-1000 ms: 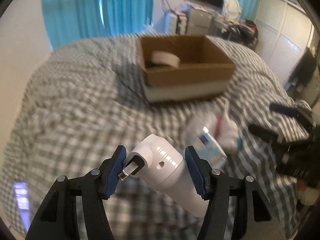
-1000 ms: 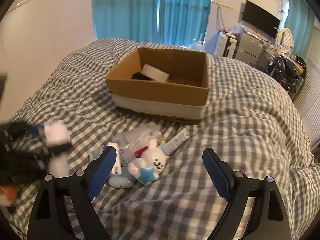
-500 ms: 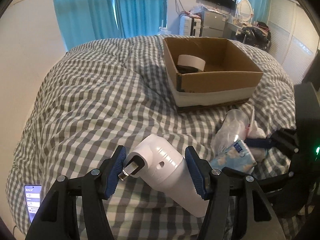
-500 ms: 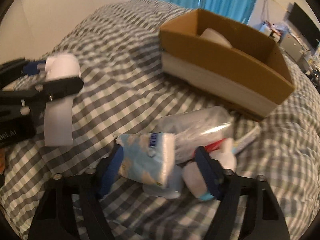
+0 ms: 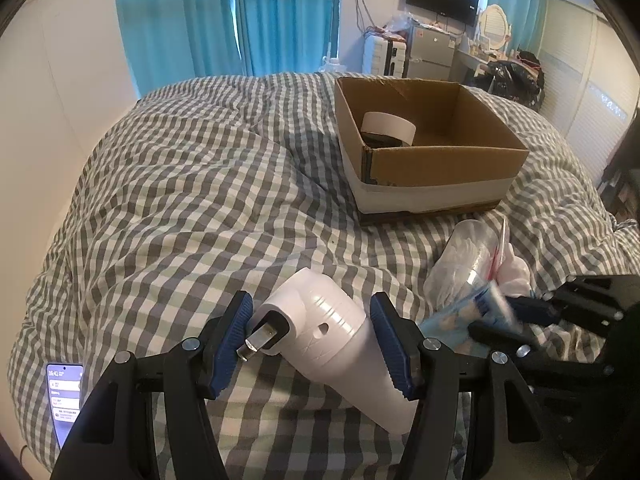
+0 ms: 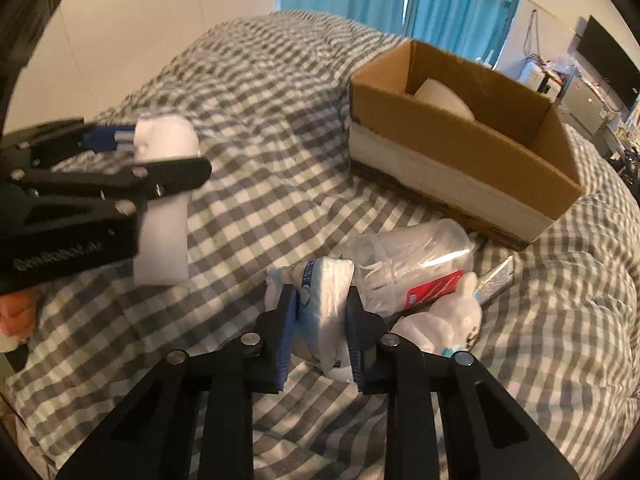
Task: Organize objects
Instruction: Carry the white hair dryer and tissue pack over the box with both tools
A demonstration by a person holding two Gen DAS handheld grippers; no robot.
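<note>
My left gripper [image 5: 310, 308] is shut on a white plastic device [image 5: 332, 336] with a metal prong, held above the checked bedspread. The right wrist view shows that left gripper [image 6: 160, 152] and the white device [image 6: 162, 236] at the left. My right gripper [image 6: 320, 296] has its jaws closing on a pale blue tissue pack [image 6: 324, 280], and both pads press its sides. The left wrist view has the right gripper [image 5: 504, 318] at the tissue pack [image 5: 452, 320]. An open cardboard box [image 5: 440, 160] stands further back on the bed.
A white tape roll [image 5: 390, 124] lies in the box [image 6: 460, 140]. Beside the pack lie a clear plastic cup [image 6: 412, 252] on its side, a white bunny toy [image 6: 444, 320] and a flat tube [image 6: 496, 280]. A lit phone [image 5: 64, 392] lies at the bed's near left.
My right gripper has come down over the pile and its wide-open jaws have narrowed onto the tissue pack. The left gripper keeps its hold on the white device.
</note>
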